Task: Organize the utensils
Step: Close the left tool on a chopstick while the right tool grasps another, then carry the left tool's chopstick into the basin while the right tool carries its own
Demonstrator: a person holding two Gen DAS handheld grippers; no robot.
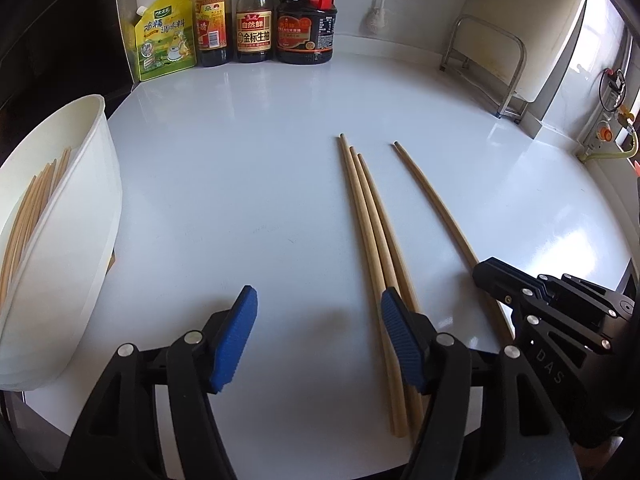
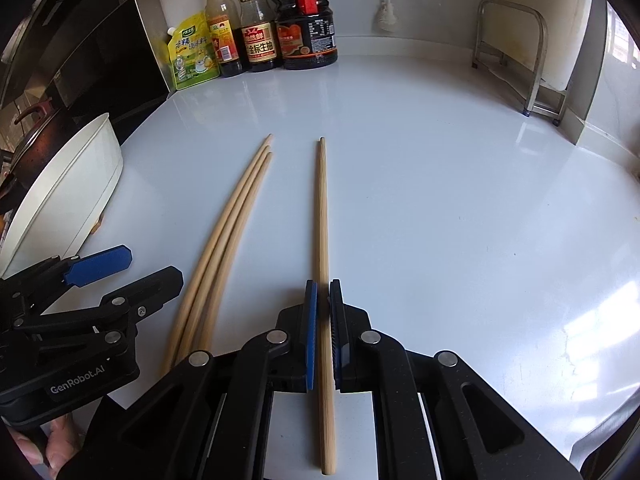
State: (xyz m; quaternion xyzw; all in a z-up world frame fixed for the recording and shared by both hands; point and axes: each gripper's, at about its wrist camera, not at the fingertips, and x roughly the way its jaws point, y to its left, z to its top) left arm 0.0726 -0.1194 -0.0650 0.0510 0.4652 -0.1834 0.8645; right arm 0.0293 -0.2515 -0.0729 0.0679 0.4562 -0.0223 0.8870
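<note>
The right gripper [image 2: 323, 312] has its blue pads drawn in against a single wooden chopstick [image 2: 322, 216], which runs between them from the bottom of the right wrist view toward 12 o'clock on the white counter [image 2: 440, 200]. Whether the pads actually press the wood or sit just beside it is hard to tell, since slim gaps show on both sides.

At 9 o'clock from that stick lie three more chopsticks [image 2: 228, 232], side by side and touching, their far tips fanned slightly. Farther toward 9 o'clock sits the left gripper [image 2: 120, 272].

In the left wrist view, the left gripper [image 1: 316, 308] stands wide apart with nothing between its fingers; its right pad [image 1: 400, 336] overlaps the bundle of three.

At 9 o'clock of that view a white container [image 1: 80, 216] holds more chopsticks [image 1: 32, 208], lying against its inner wall. At 12 o'clock, against the back wall, stand a yellow-green seasoning pouch [image 1: 164, 40], two slim sauce bottles [image 1: 252, 20] and a dark jug with a red cap [image 1: 306, 20]. A metal rack [image 1: 488, 64] stands at 2 o'clock.
</note>
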